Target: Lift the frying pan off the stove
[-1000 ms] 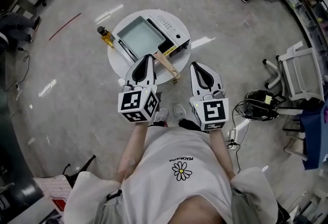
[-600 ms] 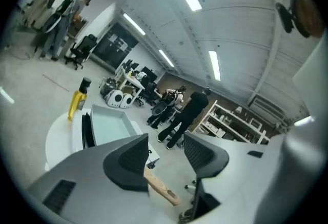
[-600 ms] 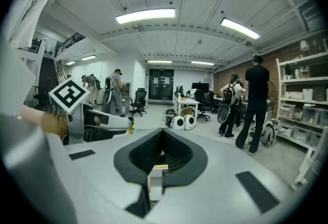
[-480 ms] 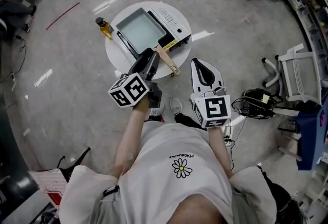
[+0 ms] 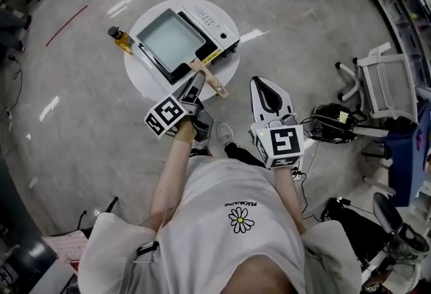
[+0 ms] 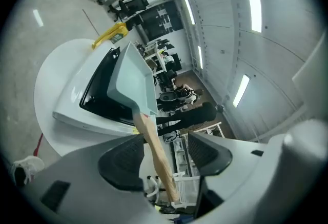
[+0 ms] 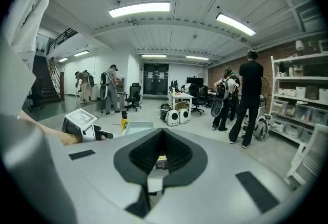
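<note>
A square pale-green frying pan (image 5: 167, 39) sits on a white portable stove (image 5: 217, 25) on a round white table (image 5: 145, 79). Its wooden handle (image 5: 214, 86) points toward me. My left gripper (image 5: 194, 82), rolled onto its side, straddles that handle. In the left gripper view the handle (image 6: 157, 152) runs between the dark pads (image 6: 122, 162), which are opening and do not press on it; the pan (image 6: 130, 77) and stove (image 6: 77, 111) lie beyond. My right gripper (image 5: 264, 89) hovers off the table's right side, shut and empty (image 7: 163, 139).
A yellow oil bottle (image 5: 120, 39) stands at the table's left edge, also in the left gripper view (image 6: 110, 36). A white chair (image 5: 385, 89) and a tangle of cables (image 5: 335, 131) lie on the floor to the right. People stand around desks in the distance (image 7: 251, 97).
My left gripper rolled onto its side, moved forward to the pan's handle and opened its jaws around it. The right gripper stayed about where it was.
</note>
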Tool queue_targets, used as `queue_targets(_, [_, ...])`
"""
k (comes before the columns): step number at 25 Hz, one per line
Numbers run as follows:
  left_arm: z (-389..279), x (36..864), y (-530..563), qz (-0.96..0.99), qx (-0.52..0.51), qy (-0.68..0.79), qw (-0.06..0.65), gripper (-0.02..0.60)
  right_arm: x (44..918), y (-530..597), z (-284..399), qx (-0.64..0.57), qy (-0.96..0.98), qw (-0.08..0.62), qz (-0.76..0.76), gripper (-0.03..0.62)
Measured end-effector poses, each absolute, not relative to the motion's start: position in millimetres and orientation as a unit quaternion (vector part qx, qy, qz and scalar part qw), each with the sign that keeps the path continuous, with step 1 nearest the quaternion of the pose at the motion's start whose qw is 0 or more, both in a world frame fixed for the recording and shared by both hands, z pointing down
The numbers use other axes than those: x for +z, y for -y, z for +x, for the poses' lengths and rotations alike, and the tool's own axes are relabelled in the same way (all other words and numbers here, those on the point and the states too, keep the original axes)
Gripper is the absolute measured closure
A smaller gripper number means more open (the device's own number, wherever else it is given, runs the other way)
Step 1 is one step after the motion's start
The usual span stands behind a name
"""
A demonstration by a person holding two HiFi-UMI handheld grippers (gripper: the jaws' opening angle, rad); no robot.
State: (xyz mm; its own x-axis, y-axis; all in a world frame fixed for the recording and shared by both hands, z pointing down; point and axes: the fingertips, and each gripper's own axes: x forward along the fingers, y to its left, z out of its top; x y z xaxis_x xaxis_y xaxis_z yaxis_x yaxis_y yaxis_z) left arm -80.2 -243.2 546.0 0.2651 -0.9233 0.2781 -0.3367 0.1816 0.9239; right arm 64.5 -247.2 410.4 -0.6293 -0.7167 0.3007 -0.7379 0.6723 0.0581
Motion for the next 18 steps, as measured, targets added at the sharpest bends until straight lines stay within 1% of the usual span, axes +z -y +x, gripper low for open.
queue_targets(4, [-76.0, 565.7, 248.9, 0.551, -0.31, 0.512, 0.582, 0.316, 417.7, 249.7, 69.8, 0.041, 0.897, 0.164, 0.408, 0.591])
queue_targets(12, [-61.2, 596.6, 265.9, 0.538, -0.333, 0.459, 0.624, 0.321, 424.4, 253.8, 73.5, 0.042, 0.892, 0.186, 0.41, 0.591])
queue_targets(18, [-50.6, 602.9, 276.2, 0.538, -0.355, 0.422, 0.638, 0.356, 433.2, 254.2, 79.1, 0.046, 0.887, 0.202, 0.413, 0.591])
